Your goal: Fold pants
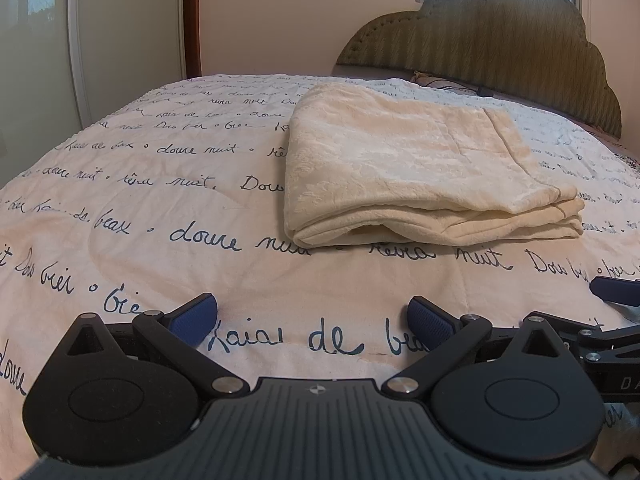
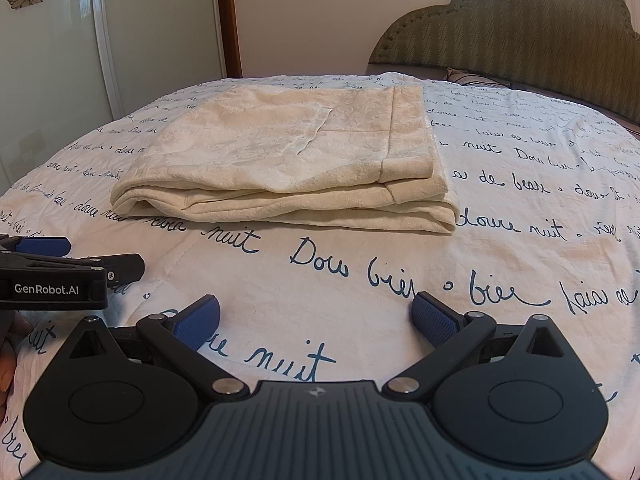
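The cream pants [image 1: 416, 168] lie folded in a flat stack of layers on the bed; they also show in the right wrist view [image 2: 288, 156]. My left gripper [image 1: 312, 320] is open and empty, low over the bedspread, well short of the pants' near edge. My right gripper [image 2: 316, 318] is open and empty too, also short of the pants. The right gripper's fingers [image 1: 616, 290] show at the right edge of the left view. The left gripper's fingers [image 2: 42, 246] show at the left edge of the right view.
The bed is covered by a white bedspread [image 1: 160, 208] with dark blue handwriting. A green padded headboard [image 1: 500, 40] stands at the far right. A white wardrobe door [image 2: 52, 60] is to the left, beyond the bed's edge.
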Tool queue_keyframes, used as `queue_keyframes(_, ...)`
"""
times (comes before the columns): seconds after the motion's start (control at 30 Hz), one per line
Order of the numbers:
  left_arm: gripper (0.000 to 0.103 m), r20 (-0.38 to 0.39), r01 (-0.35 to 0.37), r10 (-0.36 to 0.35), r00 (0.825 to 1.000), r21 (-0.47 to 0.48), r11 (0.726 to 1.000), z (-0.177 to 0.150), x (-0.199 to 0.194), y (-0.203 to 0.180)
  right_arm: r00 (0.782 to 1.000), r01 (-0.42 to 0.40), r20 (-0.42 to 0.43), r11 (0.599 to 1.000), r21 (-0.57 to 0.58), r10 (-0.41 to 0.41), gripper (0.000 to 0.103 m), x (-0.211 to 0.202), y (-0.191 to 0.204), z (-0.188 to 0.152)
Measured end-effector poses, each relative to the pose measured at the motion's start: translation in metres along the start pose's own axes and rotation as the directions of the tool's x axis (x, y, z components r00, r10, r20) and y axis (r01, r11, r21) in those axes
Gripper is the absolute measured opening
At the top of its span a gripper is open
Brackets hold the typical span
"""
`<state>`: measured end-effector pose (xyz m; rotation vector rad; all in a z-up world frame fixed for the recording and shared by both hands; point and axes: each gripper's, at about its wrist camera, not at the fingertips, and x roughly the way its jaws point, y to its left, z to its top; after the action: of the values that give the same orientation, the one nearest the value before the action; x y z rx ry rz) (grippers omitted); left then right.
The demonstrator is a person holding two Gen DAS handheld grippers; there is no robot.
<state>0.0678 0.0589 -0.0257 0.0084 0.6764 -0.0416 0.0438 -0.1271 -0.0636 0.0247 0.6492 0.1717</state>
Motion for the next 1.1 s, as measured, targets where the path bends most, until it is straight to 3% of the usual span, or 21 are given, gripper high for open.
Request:
queue_keyframes(0.83, 0.103, -0.007, -0.011, 0.011, 1.000, 0.014, 1.000, 0.001, 0.002, -0.001, 1.000, 0.017, -0.014, 1.000, -0.024, -0.017, 0.103, 0.000, 0.003, 0.003)
queue_keyframes(1.0, 0.103, -0.009, -0.013, 0.014, 1.000, 0.016, 1.000, 0.001, 0.002, -0.001, 1.000, -0.006, 0.007, 0.995, 0.102, 0.006, 0.103, -0.010, 0.000, 0.017)
queue_keyframes(1.1, 0.103, -0.009, -0.013, 0.013, 1.000, 0.016, 1.000, 0.001, 0.002, -0.001, 1.000, 0.014, -0.009, 0.997, 0.080, -0.013, 0.103, -0.005, 0.002, 0.019)
